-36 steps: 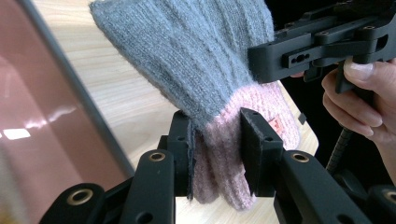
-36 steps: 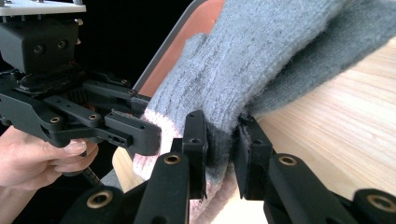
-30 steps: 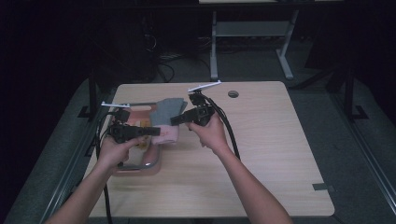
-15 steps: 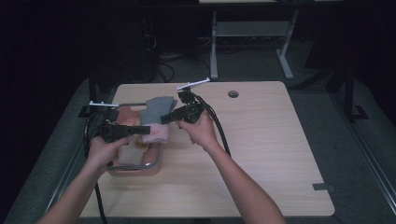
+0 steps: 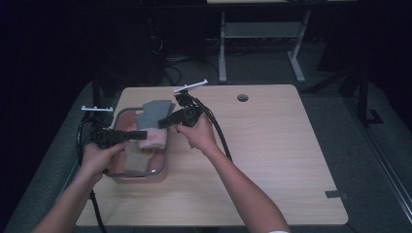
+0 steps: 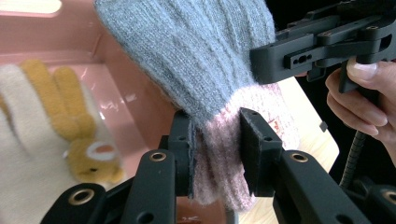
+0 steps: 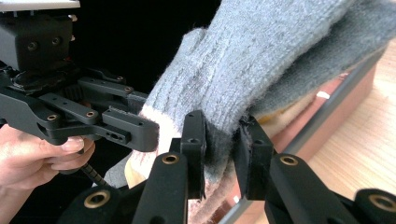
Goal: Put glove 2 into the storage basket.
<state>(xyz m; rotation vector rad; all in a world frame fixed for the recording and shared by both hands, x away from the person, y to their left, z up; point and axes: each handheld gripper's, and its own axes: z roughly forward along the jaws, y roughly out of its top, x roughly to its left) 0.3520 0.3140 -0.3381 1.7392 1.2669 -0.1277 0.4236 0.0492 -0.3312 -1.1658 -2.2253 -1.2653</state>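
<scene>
Grey and pink knitwear held over the basket

Woollen and soft, the grey and pink glove (image 5: 151, 125) hangs between two hand-held tools above the pink basket (image 5: 138, 174) at the left side of the wooden table (image 5: 272, 145). The left gripper (image 6: 215, 140) has its black jaws pinched on the pink ribbed cuff, which bunches between the pads. The right gripper (image 7: 220, 140) is clamped on the grey knit where it meets the cuff, so both tools hold the same glove, close together.

To my eye the job now is to move or stretch the glove without dropping it. Doing that well means keeping both grips firm and moving the hands together, since loose knit slips and stretches easily; a hard pull apart could distort the ribbing.

The grey part is fuzzy, with lengthwise ribs. Inside the basket lies a cream glove (image 6: 18, 140) with mustard-yellow fingers and a small face-like patch. The basket walls are smooth, glossy plastic under a grey metal rim.
</scene>
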